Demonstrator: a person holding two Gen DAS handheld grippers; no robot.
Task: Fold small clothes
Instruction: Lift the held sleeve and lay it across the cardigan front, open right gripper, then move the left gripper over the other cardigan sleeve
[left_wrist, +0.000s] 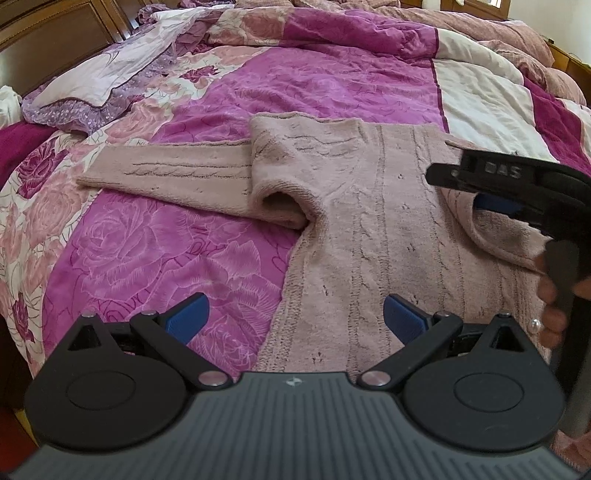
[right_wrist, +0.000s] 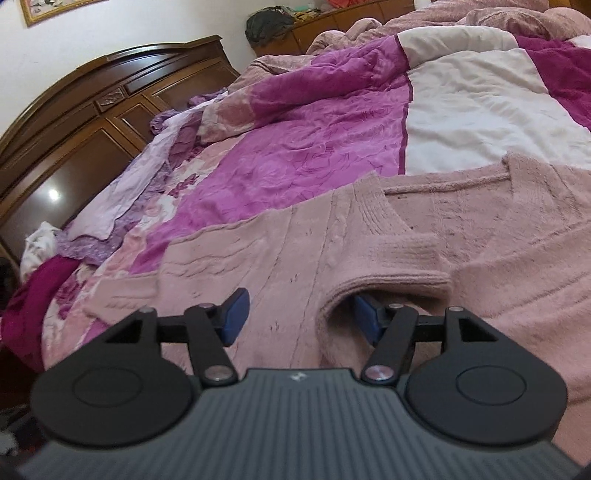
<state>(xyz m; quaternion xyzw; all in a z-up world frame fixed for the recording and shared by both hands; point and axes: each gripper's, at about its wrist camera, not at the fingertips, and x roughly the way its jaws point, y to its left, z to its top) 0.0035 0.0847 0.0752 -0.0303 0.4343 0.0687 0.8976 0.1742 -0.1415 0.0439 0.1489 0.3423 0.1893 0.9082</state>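
A dusty-pink knitted sweater (left_wrist: 373, 221) lies flat on the bed; one sleeve (left_wrist: 166, 173) stretches to the left. My left gripper (left_wrist: 295, 319) is open and empty, hovering over the sweater's near left edge. My right gripper (left_wrist: 476, 192) shows at the right in the left wrist view, over a folded-in part of the sweater. In the right wrist view my right gripper (right_wrist: 301, 317) is open; its right finger (right_wrist: 367, 319) sits under a raised fold of the sweater (right_wrist: 388, 266), its left finger (right_wrist: 234, 314) above the fabric.
A magenta rose-patterned quilt (left_wrist: 207, 258) with a white panel (left_wrist: 476, 107) covers the bed. Lilac pillows (left_wrist: 99, 81) lie at the back left. A dark wooden headboard (right_wrist: 88, 125) stands behind. Rumpled pink bedding (right_wrist: 461, 18) lies at the far side.
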